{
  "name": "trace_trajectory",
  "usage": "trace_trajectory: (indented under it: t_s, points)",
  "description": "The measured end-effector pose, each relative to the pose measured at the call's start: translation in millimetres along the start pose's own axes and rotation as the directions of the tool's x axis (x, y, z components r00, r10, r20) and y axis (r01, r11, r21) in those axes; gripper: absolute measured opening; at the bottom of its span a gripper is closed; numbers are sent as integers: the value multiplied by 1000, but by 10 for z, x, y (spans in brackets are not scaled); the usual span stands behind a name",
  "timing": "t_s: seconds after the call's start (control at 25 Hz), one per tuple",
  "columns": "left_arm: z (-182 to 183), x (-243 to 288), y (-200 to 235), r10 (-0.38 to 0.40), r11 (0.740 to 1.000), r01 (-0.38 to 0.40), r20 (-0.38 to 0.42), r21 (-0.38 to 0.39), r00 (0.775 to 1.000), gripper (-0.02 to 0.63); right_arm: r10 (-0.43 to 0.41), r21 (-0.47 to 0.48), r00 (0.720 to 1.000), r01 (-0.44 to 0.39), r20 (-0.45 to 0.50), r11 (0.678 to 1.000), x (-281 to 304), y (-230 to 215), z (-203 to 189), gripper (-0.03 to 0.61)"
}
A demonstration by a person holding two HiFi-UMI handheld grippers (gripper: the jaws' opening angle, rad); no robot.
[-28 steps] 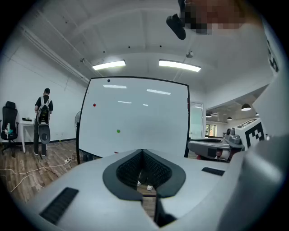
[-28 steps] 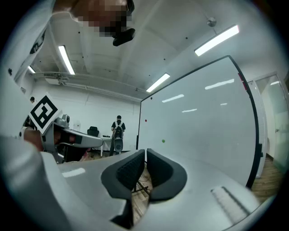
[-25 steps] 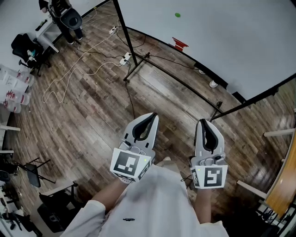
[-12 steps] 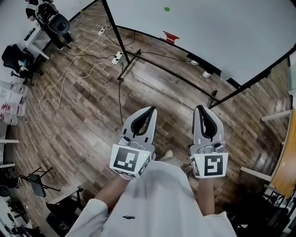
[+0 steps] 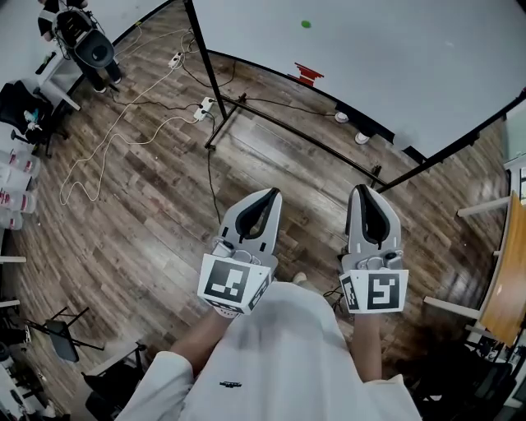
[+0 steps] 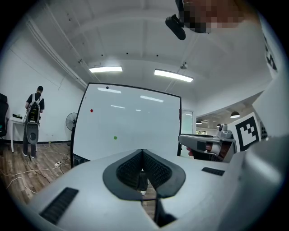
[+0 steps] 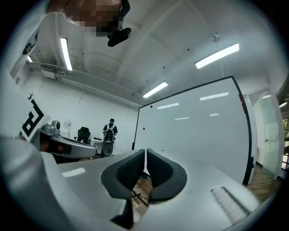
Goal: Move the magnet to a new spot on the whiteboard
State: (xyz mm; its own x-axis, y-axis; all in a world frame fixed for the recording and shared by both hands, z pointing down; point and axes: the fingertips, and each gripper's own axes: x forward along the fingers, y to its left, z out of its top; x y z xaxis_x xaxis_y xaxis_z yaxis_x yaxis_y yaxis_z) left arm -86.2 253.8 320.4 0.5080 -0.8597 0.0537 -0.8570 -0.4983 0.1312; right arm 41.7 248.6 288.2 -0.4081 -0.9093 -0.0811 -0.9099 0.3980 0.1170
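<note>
We hold the left gripper (image 5: 273, 194) and right gripper (image 5: 362, 191) side by side before our body, both pinched closed and empty. Beyond them lie wood floor (image 5: 164, 218), then the stand bar (image 5: 304, 138) and cables (image 5: 131, 136); the green magnet (image 5: 306, 24) sits on the whiteboard (image 5: 394, 57), well apart from them.

We see a wood-plank floor (image 5: 148, 214) filling most of the head view. A pale cable (image 5: 99, 152) loops loosely across its upper left, reaching towards a white power strip (image 5: 201, 108). At the left edge sit a black office chair (image 5: 20, 99) and, below it, clear plastic boxes (image 5: 10, 185). A wooden tabletop (image 5: 503, 288) shows at the right edge. In the left gripper view we make out a person (image 6: 33, 119) standing at far left, a pedestal fan (image 6: 71, 122) just right of them, and ceiling light strips (image 6: 173, 75) at upper centre.
</note>
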Motion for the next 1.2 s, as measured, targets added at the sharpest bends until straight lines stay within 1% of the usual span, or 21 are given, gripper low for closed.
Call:
trace_trajectory:
  t_s: [0.12,0.36,0.6,0.88,1.0,1.2]
  points:
    - [46,3,134,-9,1000,9,11,5,1000,6,-2,-14,1000,2,6,1000,125,93,21,9]
    - [92,83,338,-17,1000,17,13,14,1000,6,-4,-4,1000,4,9,1000,357,165,-32,9]
    - [41,305,593,0,1000,0,-13,8,1000,6,9,1,1000,-9,-8,1000,689,130,-149,9]
    - [10,833,945,43,999,-43,-23,17,999,6,34,24,999,-34,5,999,1322,-185,-350,10]
    - [42,1169,1109,62,998,-61,-20,15,998,6,56,25,998,-56,20,998,1694,-355,-386,9]
    - [197,1830,1265,66,997,-65,-23,31,998,6,77,27,996,-79,45,997,2272,-751,-374,9]
